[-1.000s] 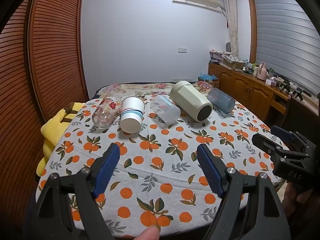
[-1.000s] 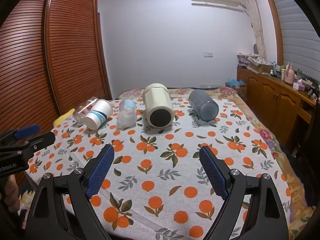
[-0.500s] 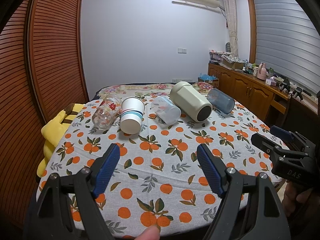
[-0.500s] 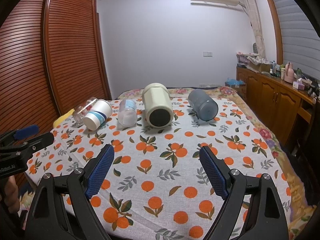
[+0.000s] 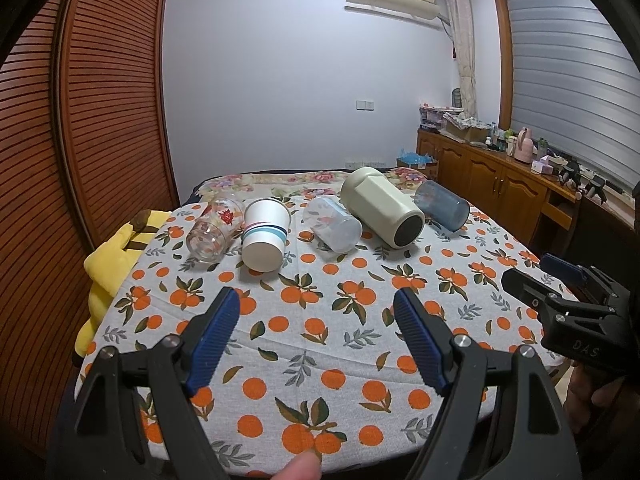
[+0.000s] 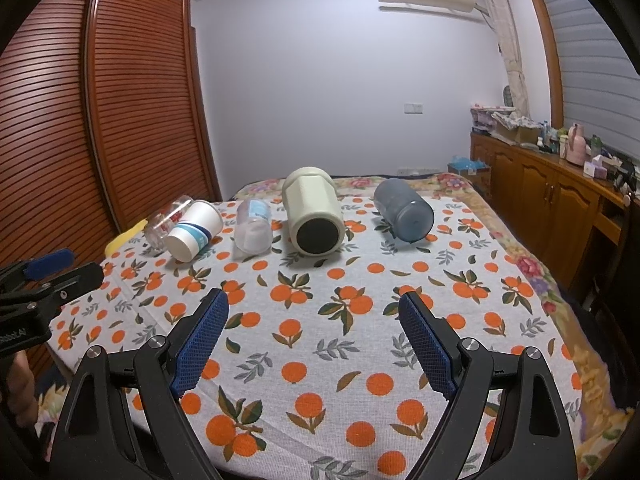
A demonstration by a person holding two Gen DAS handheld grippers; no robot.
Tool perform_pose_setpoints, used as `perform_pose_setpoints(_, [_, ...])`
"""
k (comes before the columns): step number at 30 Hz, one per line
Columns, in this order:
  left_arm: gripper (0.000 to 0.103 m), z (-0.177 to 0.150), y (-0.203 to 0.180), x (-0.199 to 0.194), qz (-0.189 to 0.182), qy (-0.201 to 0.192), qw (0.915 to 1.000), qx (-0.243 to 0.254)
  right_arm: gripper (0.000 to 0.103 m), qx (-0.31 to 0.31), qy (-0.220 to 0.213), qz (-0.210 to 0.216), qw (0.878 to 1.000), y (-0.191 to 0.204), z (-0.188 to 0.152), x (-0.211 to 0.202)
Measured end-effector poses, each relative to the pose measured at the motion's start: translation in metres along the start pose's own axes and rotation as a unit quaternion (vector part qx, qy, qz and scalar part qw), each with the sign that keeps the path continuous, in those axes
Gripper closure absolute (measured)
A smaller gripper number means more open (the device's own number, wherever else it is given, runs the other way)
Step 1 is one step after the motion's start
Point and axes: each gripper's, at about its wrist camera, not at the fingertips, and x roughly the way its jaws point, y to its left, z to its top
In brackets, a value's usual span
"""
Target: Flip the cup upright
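i've got both claws up over the near edge of the table point(image 5: 320, 364), and both are spread wide with nothing between the blue pads. in the left wrist view my left gripper point(image 5: 316, 338) fills the bottom of the frame, and the right gripper point(image 5: 568, 316) pokes in at the right edge, well apart from it. in the right wrist view my right gripper point(image 6: 316, 340) sits bottom centre, jaws wide, with the left gripper point(image 6: 44, 284) peeking in at the left edge.

now the cups, all lying on their sides in a row across the middle of the frame, on the orange-print tablecloth point(image 6: 360, 320). from the left in the left wrist view: a clear glass with red print point(image 5: 214, 230), touching or just beside a white paper cup with blue stripes point(image 5: 266, 236), its base towards me. then a clear plastic cup point(image 5: 332, 228), then the big cream tumbler point(image 5: 382, 206) with its dark end facing me, and a blue translucent cup point(image 5: 442, 206) just beyond it to the right. none of them is upright, and none is near either claw.

at the left edge a yellow plush toy point(image 5: 108, 264) hangs off the table side.
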Motion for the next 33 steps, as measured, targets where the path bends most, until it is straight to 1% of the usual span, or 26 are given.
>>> perform_pose_setpoints(4, [0.023,0.0043,0.0016,-0.0011,0.0,-0.003,1.0,0.001,0.014,0.0,-0.002,-0.002,1.0,-0.0004,0.0014,-0.0027])
perform_pose_setpoints(33, [0.023,0.0011,-0.0018,-0.0049,0.003,-0.013,0.9999,0.005,0.014,0.0,-0.002,-0.001,1.0,-0.0002,0.0015,-0.0034])
